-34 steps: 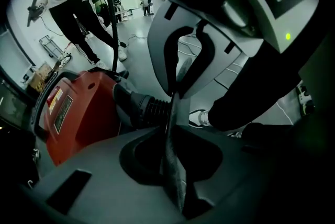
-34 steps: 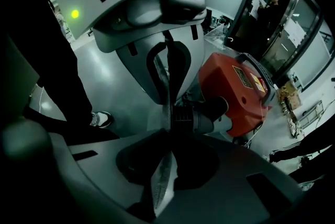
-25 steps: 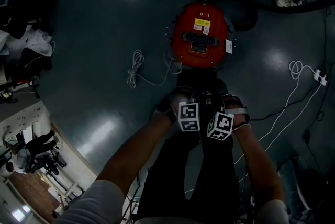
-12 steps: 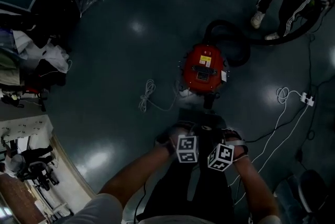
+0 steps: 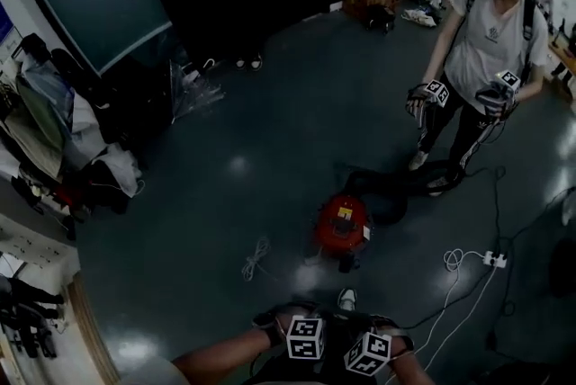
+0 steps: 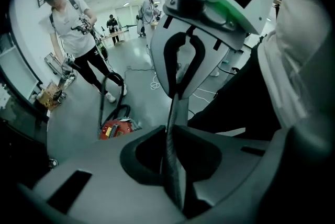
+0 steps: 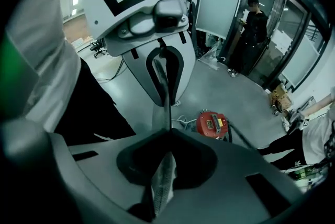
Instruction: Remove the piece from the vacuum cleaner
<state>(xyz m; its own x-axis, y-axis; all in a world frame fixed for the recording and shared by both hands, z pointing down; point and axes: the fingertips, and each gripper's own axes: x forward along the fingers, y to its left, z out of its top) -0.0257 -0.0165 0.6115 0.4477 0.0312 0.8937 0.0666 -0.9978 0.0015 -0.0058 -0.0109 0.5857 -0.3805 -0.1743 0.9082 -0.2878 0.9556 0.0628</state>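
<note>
The red vacuum cleaner (image 5: 343, 226) stands on the dark floor ahead of me, small in the left gripper view (image 6: 115, 129) and the right gripper view (image 7: 212, 123). Its black hose (image 5: 396, 185) curls away behind it. Both grippers are held close to my body, well short of the machine and facing each other. My left gripper (image 5: 304, 334) is shut with nothing between its pads (image 6: 172, 102). My right gripper (image 5: 367, 352) is shut and empty too (image 7: 166, 110).
Another person (image 5: 486, 41) holding grippers stands by the hose at the far right. A white cord coil (image 5: 256, 262) lies left of the vacuum cleaner; a power strip (image 5: 490, 259) with cables lies to its right. Clothes and a large screen (image 5: 103, 5) line the left side.
The head view has tilted up and drawn back: the vacuum cleaner now looks smaller and farther off, and the other person has come into sight. Both grippers stay shut, side by side.
</note>
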